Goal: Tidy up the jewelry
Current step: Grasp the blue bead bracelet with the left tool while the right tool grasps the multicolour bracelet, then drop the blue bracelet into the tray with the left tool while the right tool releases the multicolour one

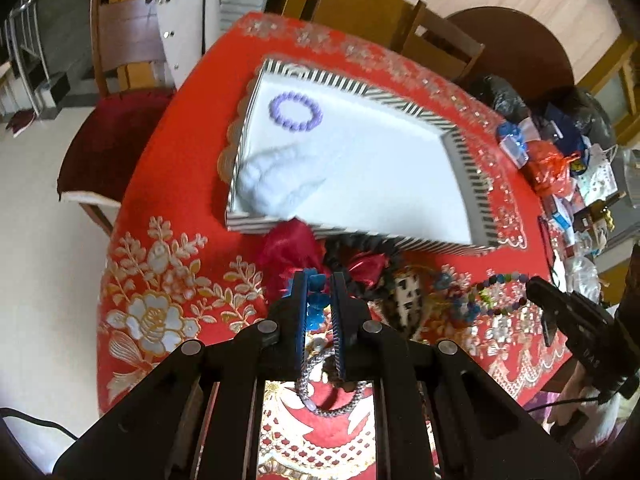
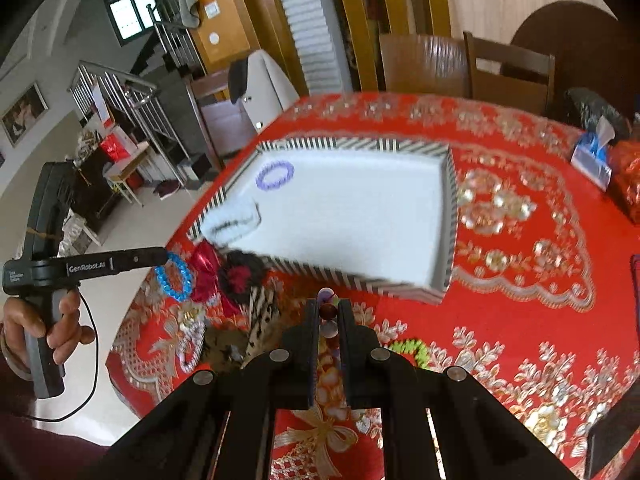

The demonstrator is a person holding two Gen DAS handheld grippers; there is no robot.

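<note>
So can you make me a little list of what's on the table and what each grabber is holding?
surface: round table with red and gold flowered cloth
container: striped-edged rectangular tray with white inside
inside tray: purple round-bead bracelet; fluffy white scrunchie, near corner
left hand-held gripper: shut on blue bead bracelet
right hand-held gripper: shut on multicoloured bead string
loose pile: dark red satin bow, black-and-red scrunchie, green bead bracelet

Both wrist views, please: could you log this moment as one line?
left gripper: shut on blue bracelet | right gripper: shut on mixed-bead bracelet | striped tray: holds purple bracelet
</note>
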